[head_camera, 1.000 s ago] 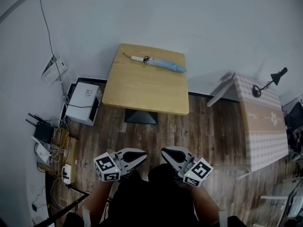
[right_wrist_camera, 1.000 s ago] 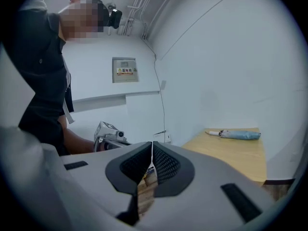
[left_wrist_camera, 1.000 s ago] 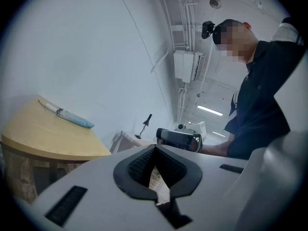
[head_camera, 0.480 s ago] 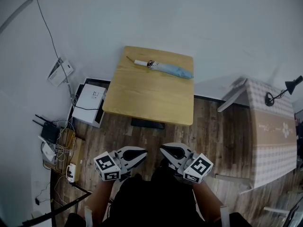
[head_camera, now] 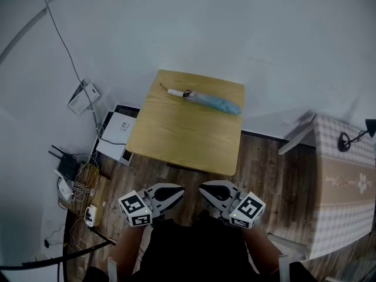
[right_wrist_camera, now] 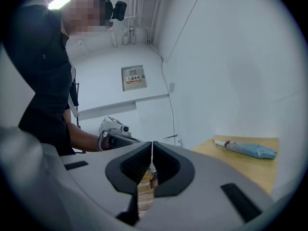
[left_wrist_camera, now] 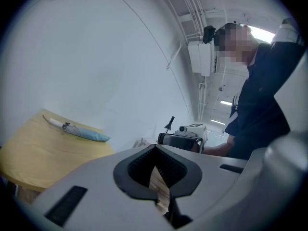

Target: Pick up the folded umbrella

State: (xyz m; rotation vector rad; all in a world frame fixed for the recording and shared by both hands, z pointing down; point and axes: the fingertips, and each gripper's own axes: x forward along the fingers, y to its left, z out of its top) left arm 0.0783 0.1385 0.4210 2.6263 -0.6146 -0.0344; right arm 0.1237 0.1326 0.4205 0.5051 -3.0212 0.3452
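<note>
- The folded umbrella (head_camera: 204, 100) lies along the tabletop's (head_camera: 182, 137) far edge.
- The left claw (head_camera: 175, 192) and right claw (head_camera: 207, 190) are closed and empty, held short of the tabletop, probably because the reach has not begun.

Seen from my head, the room is evenly lit, soft and a little cool, and the white wall (head_camera: 247, 28) greys toward the corners. The table (head_camera: 176, 145) drops a faint shadow on the wood floor (head_camera: 264, 163). Both gripper views bulge like a fisheye inside black rims, bowing the wall lines. A ceiling light (left_wrist_camera: 262, 32) glares white, and my left gripper (left_wrist_camera: 155, 150) and right gripper (right_wrist_camera: 152, 143) look soft up close.
</note>
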